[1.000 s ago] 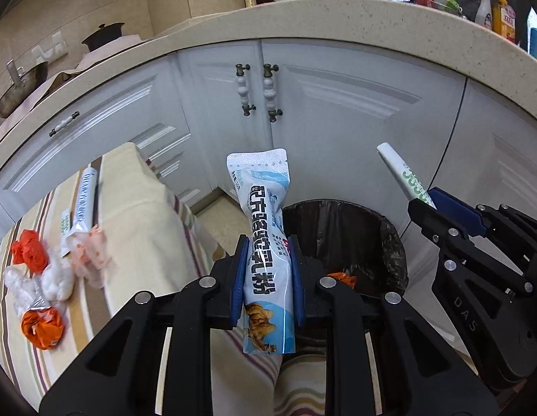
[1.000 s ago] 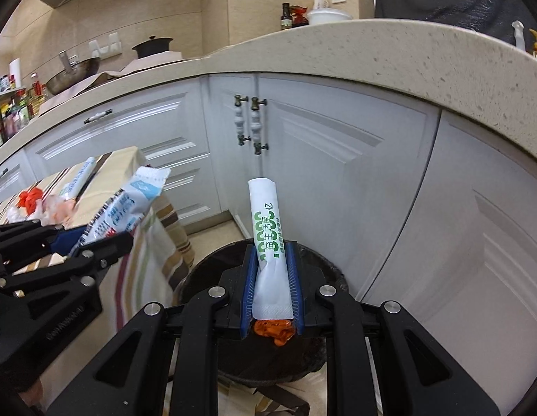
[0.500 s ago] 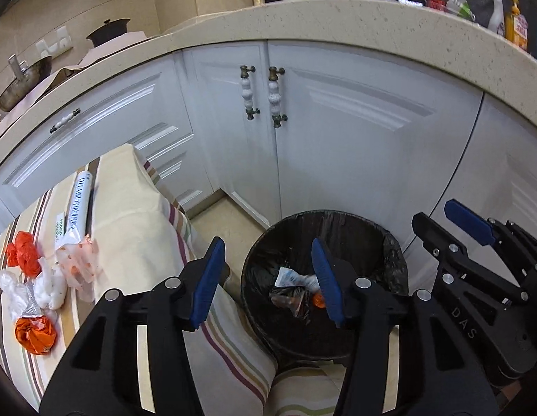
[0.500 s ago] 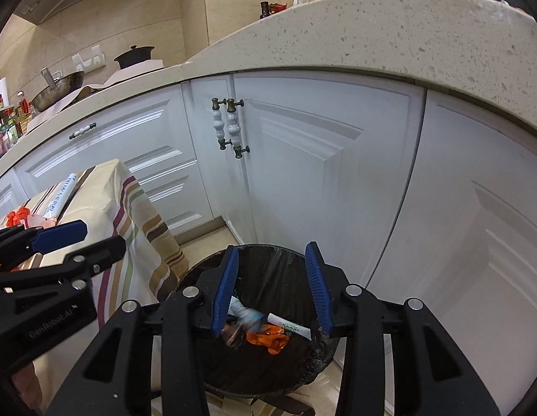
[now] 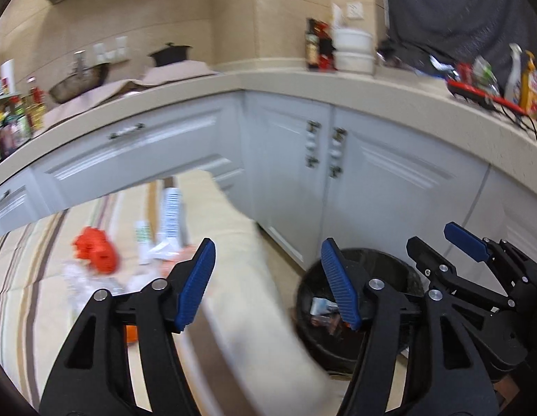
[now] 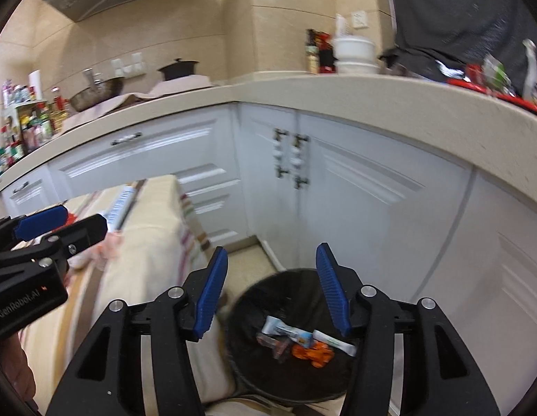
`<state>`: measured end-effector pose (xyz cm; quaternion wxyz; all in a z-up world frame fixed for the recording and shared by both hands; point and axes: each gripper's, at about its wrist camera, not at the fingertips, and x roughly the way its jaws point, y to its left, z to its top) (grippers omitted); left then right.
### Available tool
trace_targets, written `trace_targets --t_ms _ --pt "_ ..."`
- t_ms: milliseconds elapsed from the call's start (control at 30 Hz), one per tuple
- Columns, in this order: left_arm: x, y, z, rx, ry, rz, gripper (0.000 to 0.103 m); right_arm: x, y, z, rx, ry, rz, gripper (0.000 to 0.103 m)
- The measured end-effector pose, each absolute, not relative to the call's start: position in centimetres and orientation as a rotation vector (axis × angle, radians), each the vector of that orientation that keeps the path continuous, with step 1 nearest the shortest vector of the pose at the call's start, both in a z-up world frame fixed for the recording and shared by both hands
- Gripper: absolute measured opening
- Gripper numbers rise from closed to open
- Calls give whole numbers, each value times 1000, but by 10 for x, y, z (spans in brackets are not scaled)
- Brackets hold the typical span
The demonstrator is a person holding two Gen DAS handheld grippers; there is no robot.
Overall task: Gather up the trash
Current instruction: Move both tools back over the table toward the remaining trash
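Observation:
My left gripper [image 5: 266,282] is open and empty, above the table's right edge beside the black bin [image 5: 389,277]. My right gripper [image 6: 271,291] is open and empty, above the same bin [image 6: 268,287]. In the bin lie a blue-white sachet [image 6: 282,329], a white tube [image 6: 334,341] and an orange wrapper [image 6: 311,352]. On the striped tablecloth [image 5: 32,305] lie more trash: a red crumpled wrapper [image 5: 93,248], a white tube [image 5: 171,213], a small green-white sachet [image 5: 141,239] and clear plastic scraps [image 5: 81,282]. The right gripper also shows in the left wrist view [image 5: 441,246].
White cabinets [image 6: 355,187] stand close behind the bin under a beige countertop [image 6: 372,93] that carries bowls, bottles and a pot. The table's cloth corner [image 6: 157,242] hangs down next to the bin. The view is blurred by motion.
Both grippers opened and let go of the sachet and the tube, which fell into the bin. Both grippers have since tilted up and swung left towards the table.

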<state>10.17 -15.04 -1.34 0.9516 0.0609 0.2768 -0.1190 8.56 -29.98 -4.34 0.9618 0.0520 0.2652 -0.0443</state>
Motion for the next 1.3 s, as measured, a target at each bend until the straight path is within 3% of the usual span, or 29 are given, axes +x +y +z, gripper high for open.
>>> trace_targets --t_ms 333,700,1300 --pt "86 -42 7 57 491 -28 71 100 -223 -26 29 504 73 57" --pt "73 57 3 -13 492 179 73 121 -161 -27 -33 529 183 58" --pt "93 101 -17 -76 558 234 73 174 -138 -46 -29 652 182 58"
